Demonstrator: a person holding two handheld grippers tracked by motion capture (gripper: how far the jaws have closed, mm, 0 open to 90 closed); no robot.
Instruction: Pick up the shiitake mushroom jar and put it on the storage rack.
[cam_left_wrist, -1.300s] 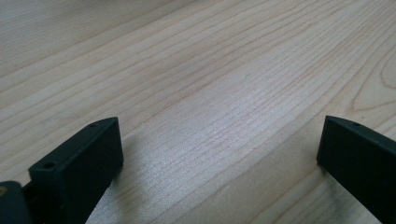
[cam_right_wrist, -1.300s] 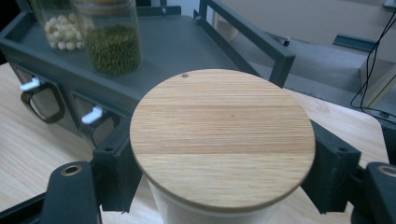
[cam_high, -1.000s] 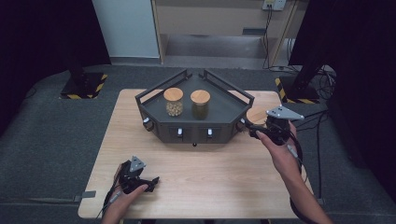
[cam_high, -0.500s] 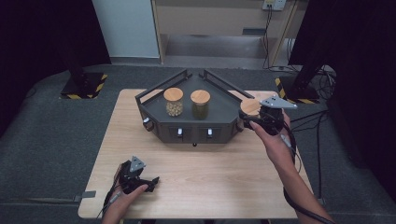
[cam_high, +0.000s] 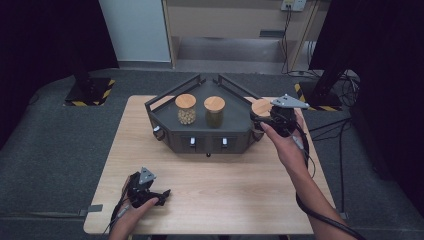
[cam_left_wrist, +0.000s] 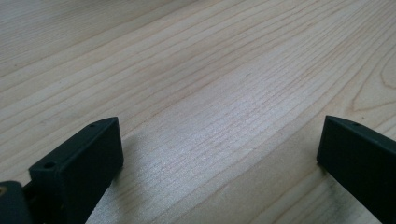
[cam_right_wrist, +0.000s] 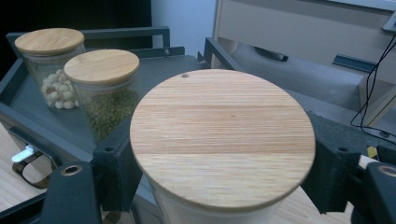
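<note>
Gripping a jar with a round wooden lid, the right gripper has its two black jaws clamped against the jar's sides just under the lid, one on each flank, so the jar sits squarely between them. Just beyond the jaws stands the dark angular tray, and the held jar hangs at its right end. Farther past the jaws, inside the tray, two more lidded jars stand side by side: one with green beans nearer, one with pale beans behind it. Over at the near edge of the wooden table, the left gripper rests low, its jaws spread wide apart with bare tabletop between them
</note>
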